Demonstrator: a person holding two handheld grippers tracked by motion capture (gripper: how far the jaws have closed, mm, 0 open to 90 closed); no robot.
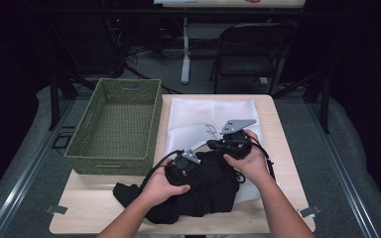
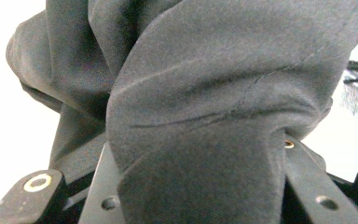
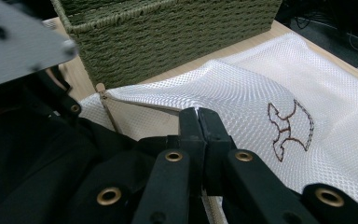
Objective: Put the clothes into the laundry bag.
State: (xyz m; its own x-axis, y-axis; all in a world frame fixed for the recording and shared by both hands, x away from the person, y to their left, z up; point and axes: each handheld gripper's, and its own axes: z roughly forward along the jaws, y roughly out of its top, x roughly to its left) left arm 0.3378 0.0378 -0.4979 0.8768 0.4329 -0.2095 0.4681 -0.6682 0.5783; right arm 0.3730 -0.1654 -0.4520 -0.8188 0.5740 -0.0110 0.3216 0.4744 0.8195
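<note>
Judging by how it slumps and folds, the black garment (image 1: 203, 191) is soft, light and limp, so it will sag and trail wherever you are not holding it; a thick bunched fold gives you a surer hold than a single loose layer, and you already have one. Your left gripper (image 1: 182, 167) is clamped on a fat fold of that cloth, the fabric bulging up between its jaws in the left gripper view. Your right gripper (image 3: 198, 116) has its jaws pressed together at the near edge of the white mesh bag (image 1: 213, 116); it looks to be pinching the bag's opening hem, though the pinch itself is hard to make out. The garment lies heaped on the near end of that bag, overlapping its edge, with a dark tail spilling away from the bag onto the bare wooden table (image 1: 94, 201). The green woven basket (image 1: 116, 126) stands just beside the bag, on the same side as your left hand, and looks empty.
</note>
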